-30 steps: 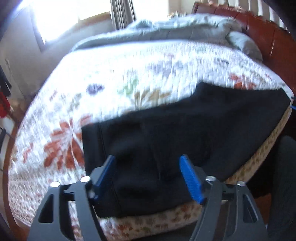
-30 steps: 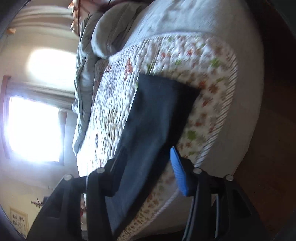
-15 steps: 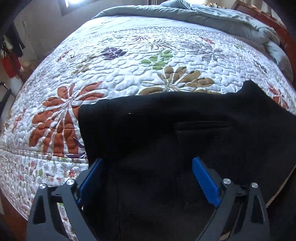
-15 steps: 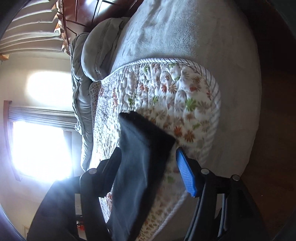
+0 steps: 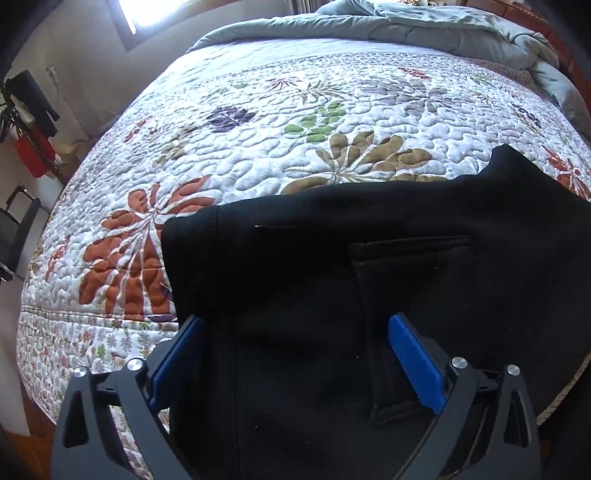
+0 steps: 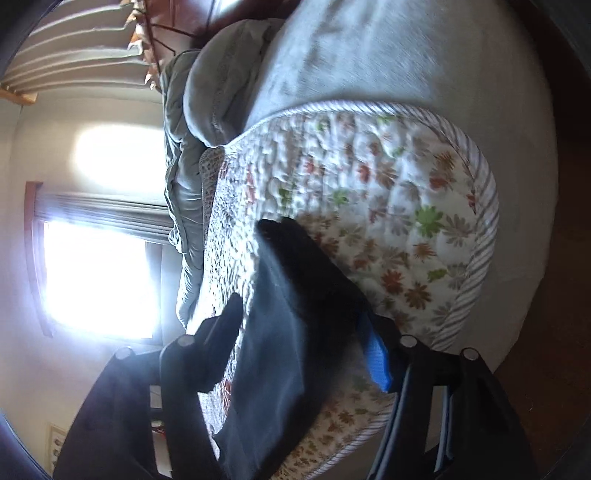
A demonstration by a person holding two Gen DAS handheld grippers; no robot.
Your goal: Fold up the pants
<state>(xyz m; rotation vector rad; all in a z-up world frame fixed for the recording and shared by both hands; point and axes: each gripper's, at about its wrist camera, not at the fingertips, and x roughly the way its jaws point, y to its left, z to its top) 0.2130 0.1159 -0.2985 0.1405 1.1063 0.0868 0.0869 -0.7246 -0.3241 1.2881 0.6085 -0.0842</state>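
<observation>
A: Where are the pants (image 5: 369, 295)?

B: Spread black across the quilt (image 5: 295, 122) at the bed's near edge.

A: The left gripper (image 5: 295, 362)?

B: Jaws opening, wide, above the cloth, gripping nothing.

A: The right gripper (image 6: 303, 332)?

B: Jaws closing around the pants' end; I cannot tell if the pads press.

Matt black cloth pants (image 5: 332, 266) with stitched seams, puffy quilted cotton quilt (image 5: 258, 155) in floral print, soft grey blanket (image 5: 424, 29) in rumpled folds, glossy dark wood headboard (image 5: 576, 70), matt black plastic gripper frames with ribbed blue pads (image 5: 415, 363) and shiny metal screws (image 5: 458, 362).
</observation>
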